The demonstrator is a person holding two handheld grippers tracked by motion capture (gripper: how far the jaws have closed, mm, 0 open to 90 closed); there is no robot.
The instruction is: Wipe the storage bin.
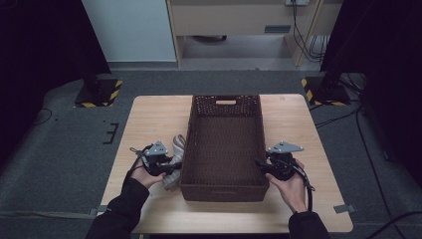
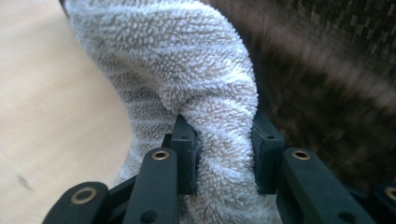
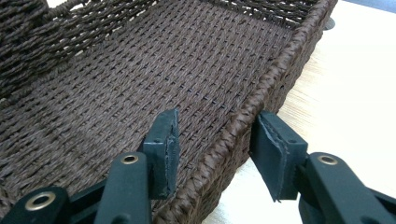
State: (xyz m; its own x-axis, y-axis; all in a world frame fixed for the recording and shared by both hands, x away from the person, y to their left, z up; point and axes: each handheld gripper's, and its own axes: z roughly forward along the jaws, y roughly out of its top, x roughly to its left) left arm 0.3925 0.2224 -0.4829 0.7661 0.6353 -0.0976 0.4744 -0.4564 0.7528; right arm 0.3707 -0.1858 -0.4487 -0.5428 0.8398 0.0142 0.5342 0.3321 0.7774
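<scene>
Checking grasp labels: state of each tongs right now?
Left tongs: shut on the towel.
Right tongs: open, straddling the basket wall, not pressing it.

Dim room, grey floor, pale wood surface

The surface (image 1: 149,114) is light wood with rounded corners and stands on a grey carpeted floor (image 1: 59,149). Black curtains (image 1: 35,45) hang at both sides and darken the edges. Two black stand bases with yellow-black hazard stripes (image 1: 99,93) sit on the floor beyond the far corners, the right one (image 1: 326,91) with cables (image 1: 348,117) trailing from it across the floor. At the back stands a pale blue-white panel (image 1: 132,30) beside a light wooden desk frame (image 1: 234,20), with more cables (image 1: 303,35) hanging by its right leg. Tape tabs (image 1: 344,208) lie at the near corners.
</scene>
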